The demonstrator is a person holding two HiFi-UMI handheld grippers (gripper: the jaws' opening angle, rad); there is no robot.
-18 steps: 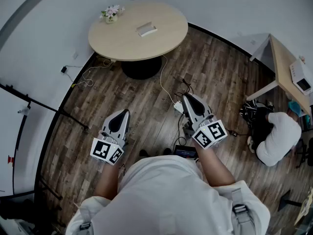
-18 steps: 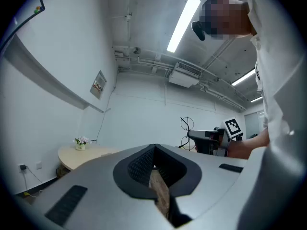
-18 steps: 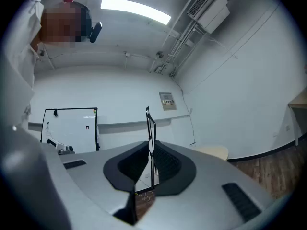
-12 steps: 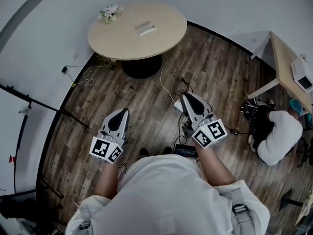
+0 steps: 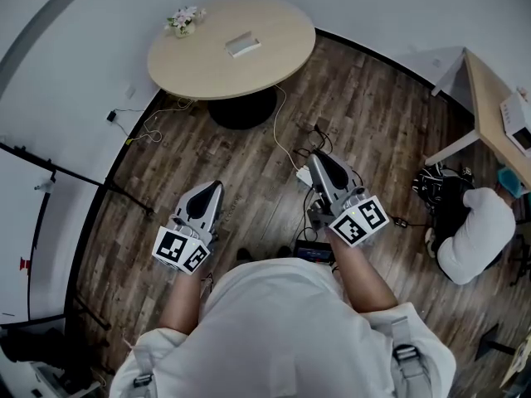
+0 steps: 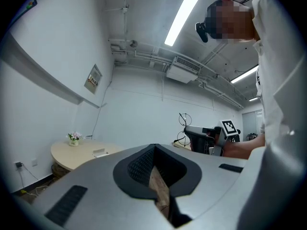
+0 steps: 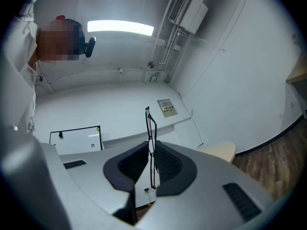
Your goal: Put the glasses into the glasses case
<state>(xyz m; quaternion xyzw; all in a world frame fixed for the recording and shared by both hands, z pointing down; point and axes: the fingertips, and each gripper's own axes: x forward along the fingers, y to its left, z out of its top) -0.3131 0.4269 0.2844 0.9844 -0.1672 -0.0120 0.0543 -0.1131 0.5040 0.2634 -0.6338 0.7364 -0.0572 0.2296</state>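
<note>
The right tool (image 7: 152, 152), at the centre right of the head view, is clamped on the thin black-framed glasses (image 7: 151, 128). They stand on edge between its dark ribbed pads, and the top of the frame rises above the jaw tips. The left tool (image 5: 211, 191), lower left of centre, has its jaws drawn together with nothing between them; only a sliver of the dark wooden floor (image 5: 249, 181) shows through. The small white rectangular glasses case (image 5: 242, 46) lies on the round beige tabletop (image 5: 207, 69) at the top of the frame, well apart from both tools, near a little pot of pink flowers (image 5: 184, 21).
</note>
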